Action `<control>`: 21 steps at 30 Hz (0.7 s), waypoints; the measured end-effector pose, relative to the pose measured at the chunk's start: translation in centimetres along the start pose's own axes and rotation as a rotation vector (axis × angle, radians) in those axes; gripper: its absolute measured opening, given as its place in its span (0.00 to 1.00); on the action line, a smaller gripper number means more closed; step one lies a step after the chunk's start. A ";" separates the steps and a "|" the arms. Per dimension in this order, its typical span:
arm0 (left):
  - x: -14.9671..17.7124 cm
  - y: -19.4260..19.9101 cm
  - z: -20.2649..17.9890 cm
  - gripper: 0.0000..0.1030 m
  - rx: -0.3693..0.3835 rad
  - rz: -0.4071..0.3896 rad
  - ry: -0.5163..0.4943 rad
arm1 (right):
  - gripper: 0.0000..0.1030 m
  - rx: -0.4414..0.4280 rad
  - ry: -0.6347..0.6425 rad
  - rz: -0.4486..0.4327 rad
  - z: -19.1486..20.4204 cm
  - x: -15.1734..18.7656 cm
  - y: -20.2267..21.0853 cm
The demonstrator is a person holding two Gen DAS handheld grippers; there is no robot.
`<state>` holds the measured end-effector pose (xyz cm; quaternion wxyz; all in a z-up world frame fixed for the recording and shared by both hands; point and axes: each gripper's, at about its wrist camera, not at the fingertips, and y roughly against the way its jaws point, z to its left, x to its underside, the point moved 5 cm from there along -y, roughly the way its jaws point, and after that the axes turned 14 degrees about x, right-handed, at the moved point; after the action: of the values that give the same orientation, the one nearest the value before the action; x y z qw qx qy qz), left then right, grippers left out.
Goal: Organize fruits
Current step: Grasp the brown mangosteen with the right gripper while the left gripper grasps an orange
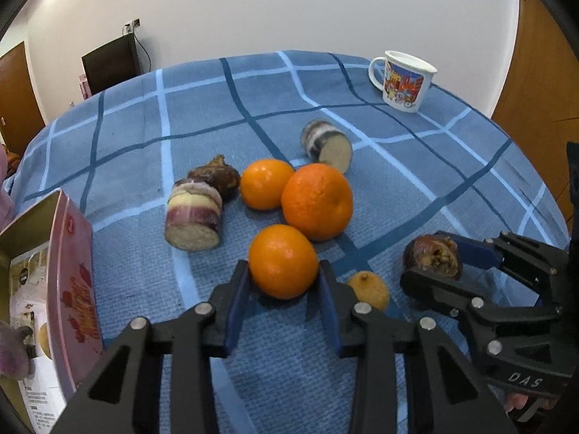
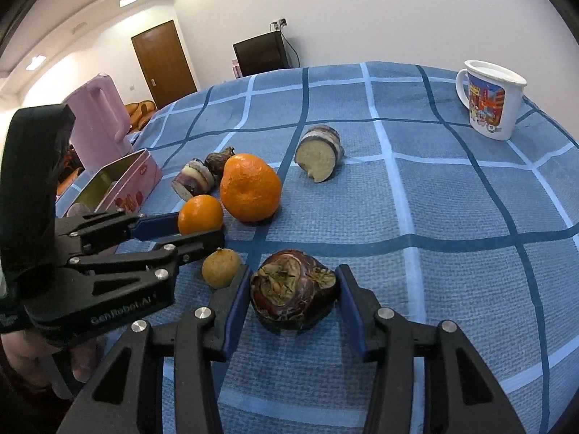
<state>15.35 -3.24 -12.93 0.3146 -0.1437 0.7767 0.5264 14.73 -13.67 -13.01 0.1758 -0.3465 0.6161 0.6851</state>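
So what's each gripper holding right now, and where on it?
Left gripper clamps a small orange by its sides; right gripper clamps the dark wrinkled fruit by its sides.

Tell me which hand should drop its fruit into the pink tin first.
Left, probably. The left gripper is shut on an orange, and the open pink tin sits right beside it; the right gripper is farther away.

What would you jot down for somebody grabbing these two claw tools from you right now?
Left gripper: shut on a small orange.
Right gripper: shut on a dark wrinkled fruit.
Both fruits seem to rest on the blue checked cloth.
Loose: big orange, another orange, two cane pieces, small yellowish fruit.
Pink tin: open at left; no fruit visible inside.
Left: sorting everything.
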 end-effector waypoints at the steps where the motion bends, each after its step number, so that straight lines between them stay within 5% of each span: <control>1: 0.1 0.1 -0.1 0.37 0.001 -0.003 -0.003 | 0.47 -0.008 -0.003 -0.017 0.0 0.0 0.3; 21: 0.3 4.1 -1.3 0.37 -0.047 -0.176 -0.078 | 0.47 -0.016 0.063 -0.222 1.3 0.3 3.8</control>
<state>12.41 -2.71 -9.79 0.3863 -0.1980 0.7357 0.5199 11.70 -13.16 -10.48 0.2282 -0.4353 0.5737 0.6552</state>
